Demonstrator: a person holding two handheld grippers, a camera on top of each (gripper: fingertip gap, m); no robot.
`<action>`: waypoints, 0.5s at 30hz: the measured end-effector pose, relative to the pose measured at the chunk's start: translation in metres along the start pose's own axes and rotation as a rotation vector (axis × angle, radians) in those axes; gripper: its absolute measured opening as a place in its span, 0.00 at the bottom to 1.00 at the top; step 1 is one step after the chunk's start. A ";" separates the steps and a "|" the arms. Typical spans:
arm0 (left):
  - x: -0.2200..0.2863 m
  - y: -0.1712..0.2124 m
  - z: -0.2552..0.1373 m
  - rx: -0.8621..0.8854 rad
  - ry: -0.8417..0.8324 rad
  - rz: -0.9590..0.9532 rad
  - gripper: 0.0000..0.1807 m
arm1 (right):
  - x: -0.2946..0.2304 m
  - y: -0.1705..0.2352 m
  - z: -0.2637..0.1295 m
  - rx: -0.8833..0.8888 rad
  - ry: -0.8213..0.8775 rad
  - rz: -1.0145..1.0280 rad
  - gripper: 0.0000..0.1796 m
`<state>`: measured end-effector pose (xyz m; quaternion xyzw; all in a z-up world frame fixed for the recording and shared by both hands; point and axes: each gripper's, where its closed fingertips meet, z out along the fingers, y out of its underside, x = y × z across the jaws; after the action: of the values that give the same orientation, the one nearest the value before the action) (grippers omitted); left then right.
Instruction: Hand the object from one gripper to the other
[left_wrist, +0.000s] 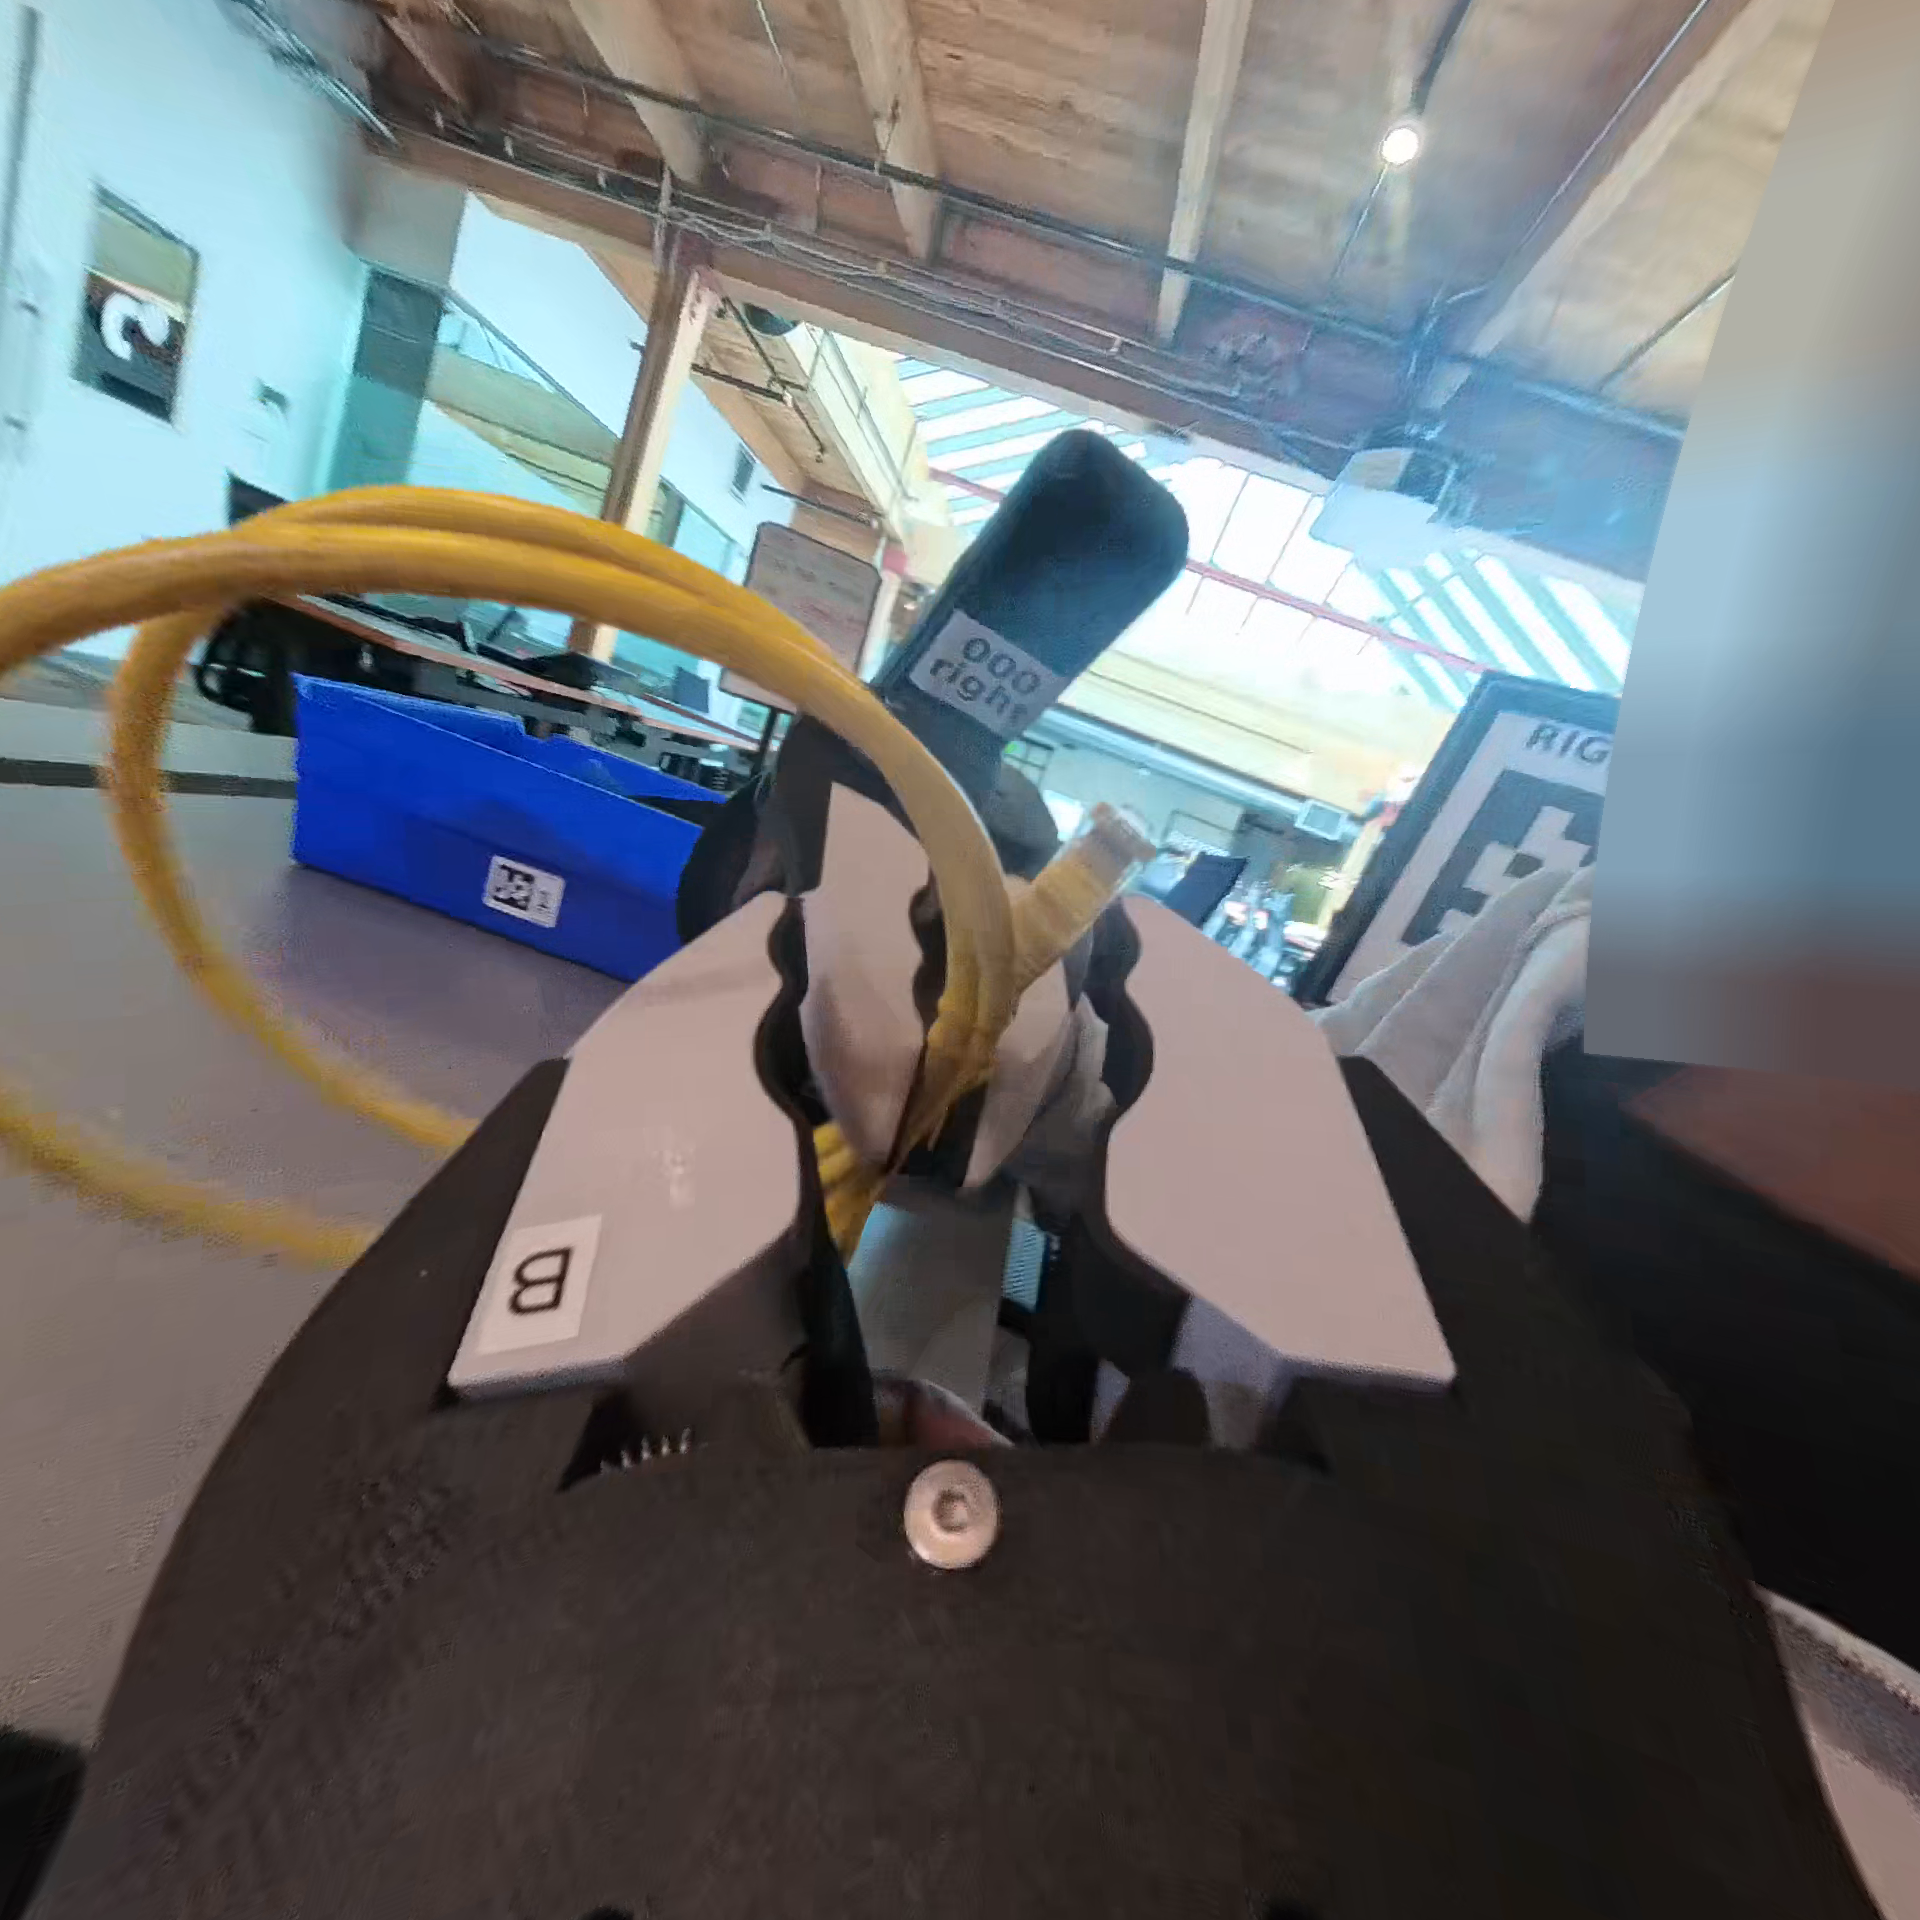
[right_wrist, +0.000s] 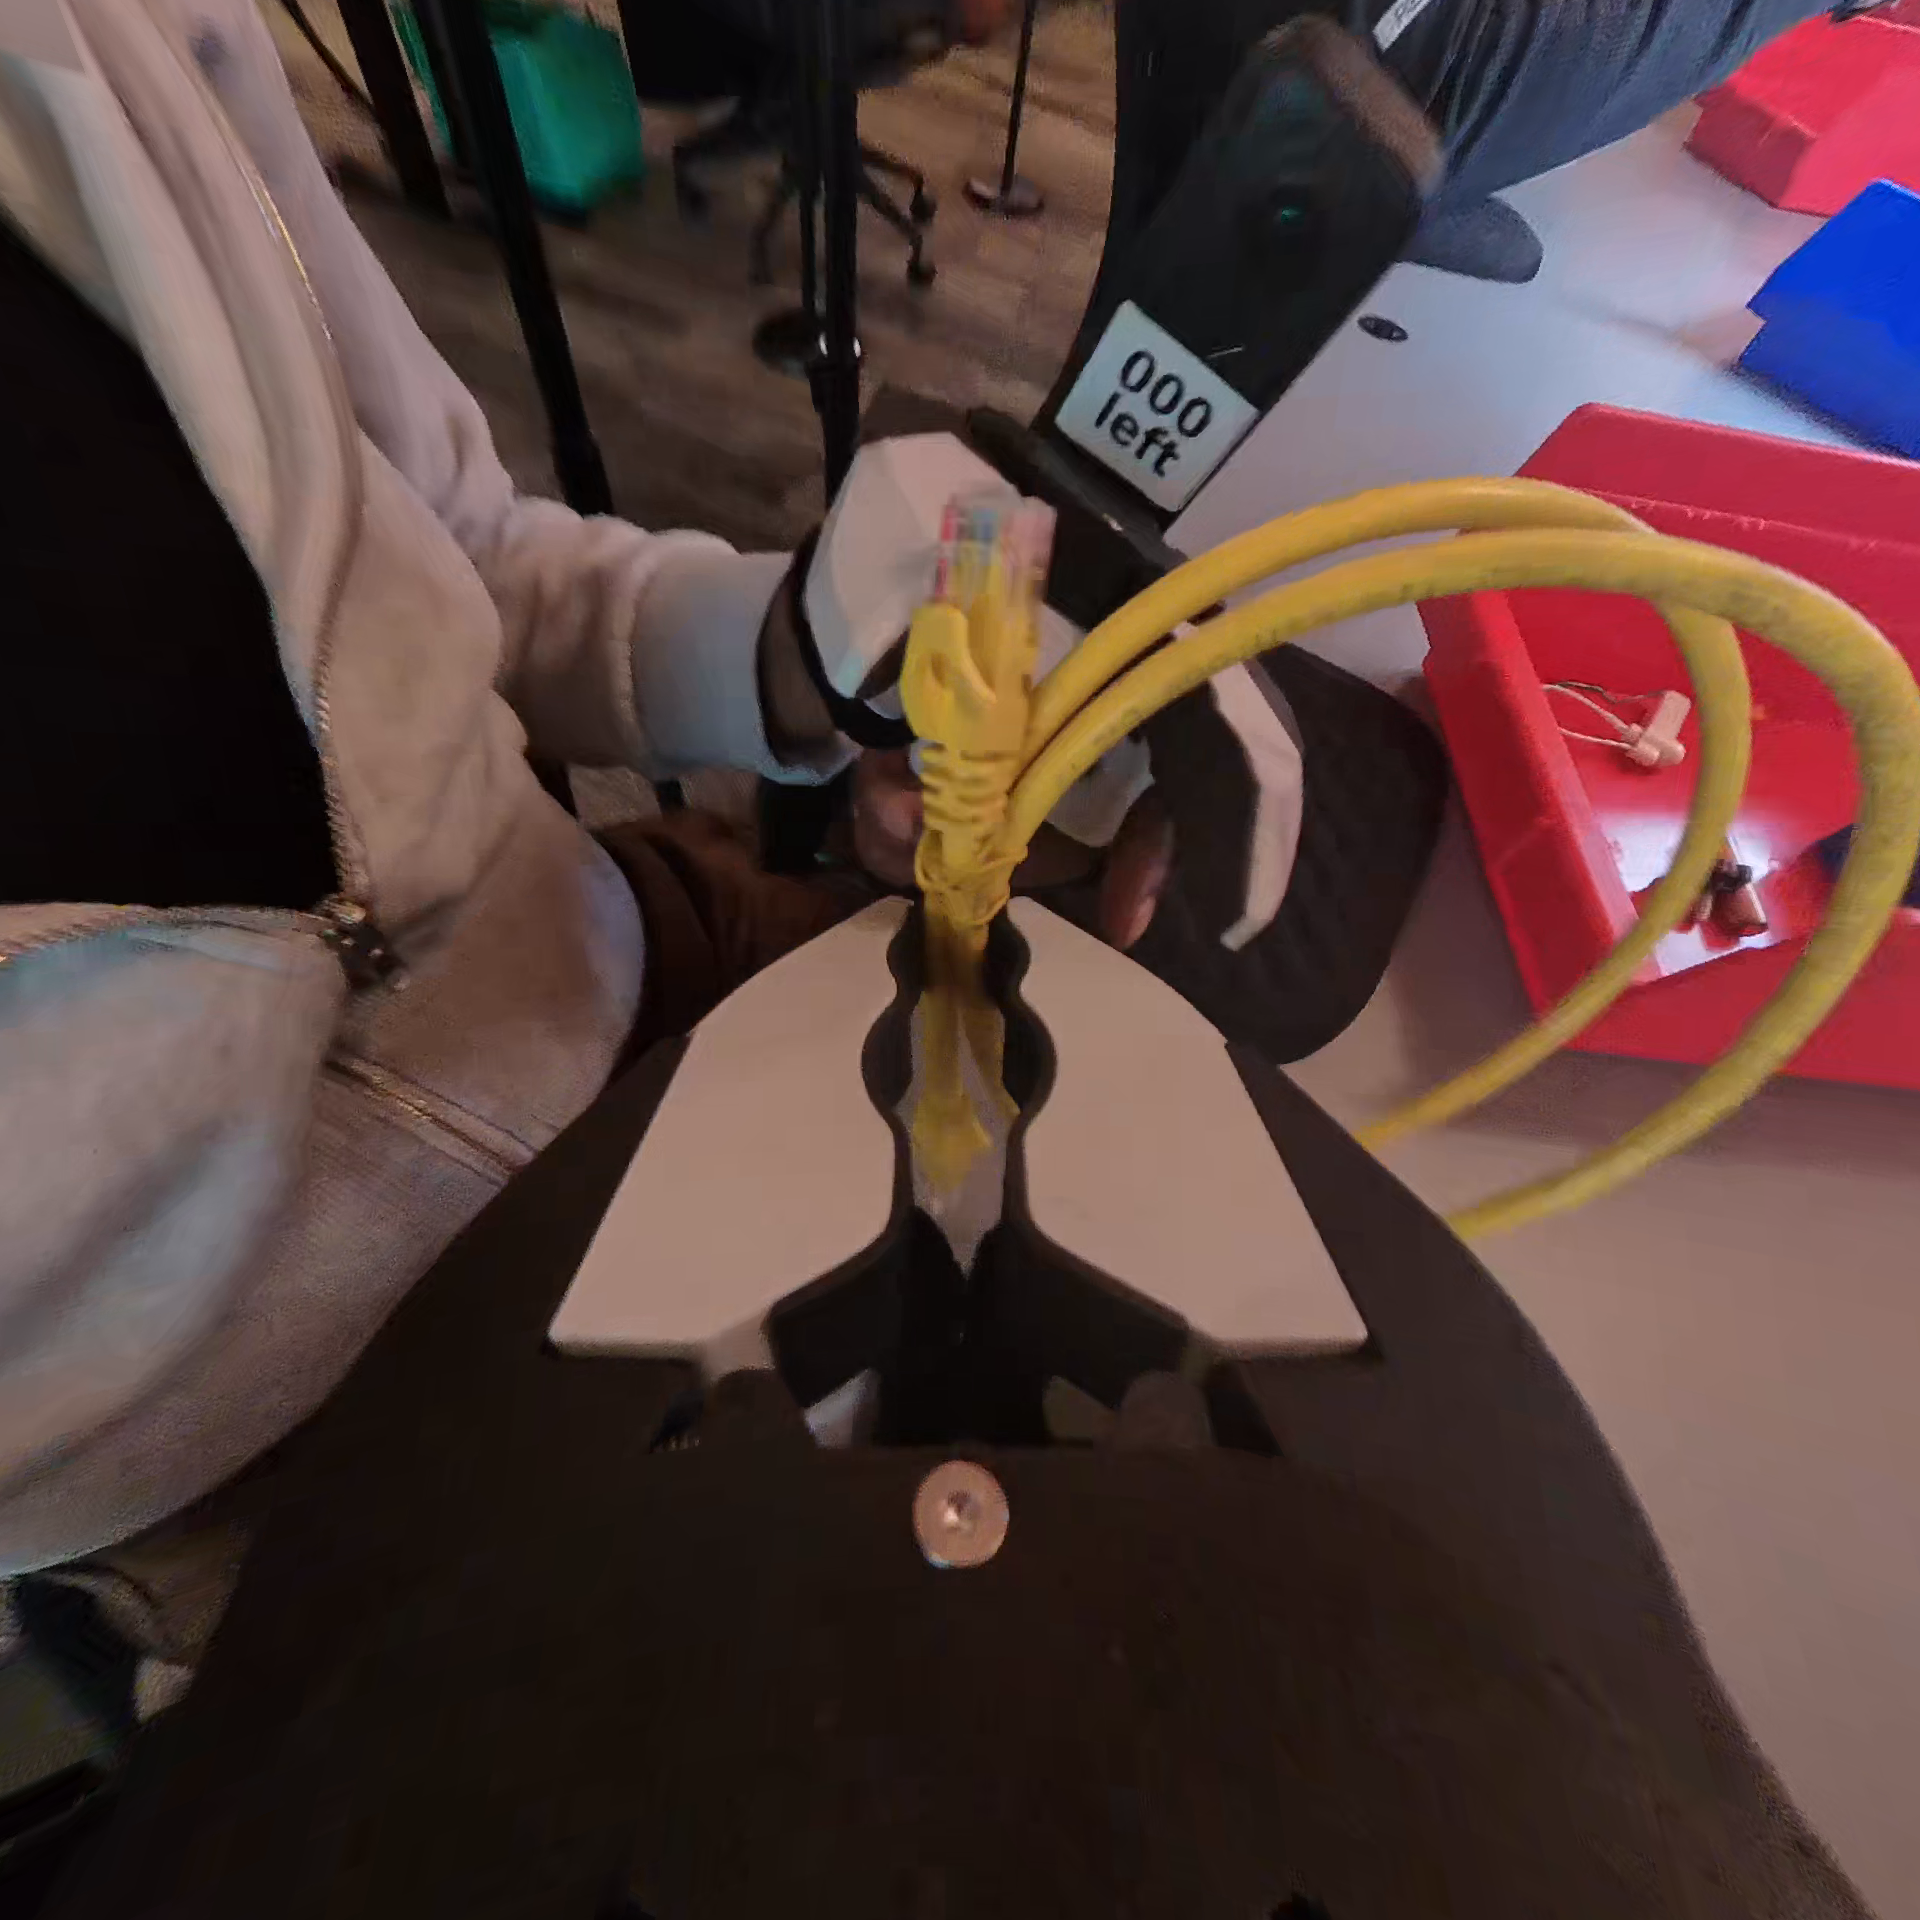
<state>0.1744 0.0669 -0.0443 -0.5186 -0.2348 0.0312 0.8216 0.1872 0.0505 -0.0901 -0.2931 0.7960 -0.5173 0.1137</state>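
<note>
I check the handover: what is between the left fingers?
In the left wrist view, the right gripper, shut on the yellow cable, sits between them.

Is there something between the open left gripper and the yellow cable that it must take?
Only the right gripper itself, shut on the yellow cable. The left gripper is open around those closed fingers, so they sit between its pads and the cable.

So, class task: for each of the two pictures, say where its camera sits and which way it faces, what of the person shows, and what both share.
Left wrist view: sits behind the left tongs, tilted up over the grey table toward the wooden ceiling; open, straddling the right tongs' tips; pale sleeve at right.
Right wrist view: sits behind the right tongs, facing the person's zipped pale jacket and gloved hand, and the red plastic bin.
Shared: the coiled yellow network cable, pinched by the right tongs.
</note>
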 end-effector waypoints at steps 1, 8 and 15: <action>0.002 0.001 0.003 0.009 0.013 -0.005 0.27 | -0.001 0.003 0.005 -0.024 0.014 -0.027 0.07; -0.008 -0.001 0.003 0.035 -0.104 0.162 0.11 | 0.012 0.013 0.007 -0.042 0.075 0.020 0.08; -0.015 0.020 -0.003 -0.177 -0.177 0.428 0.09 | 0.018 -0.024 -0.025 0.301 -0.099 0.390 0.34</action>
<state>0.1658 0.0695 -0.0681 -0.6218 -0.1927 0.2291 0.7237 0.1695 0.0516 -0.0553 -0.1388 0.7450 -0.5833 0.2923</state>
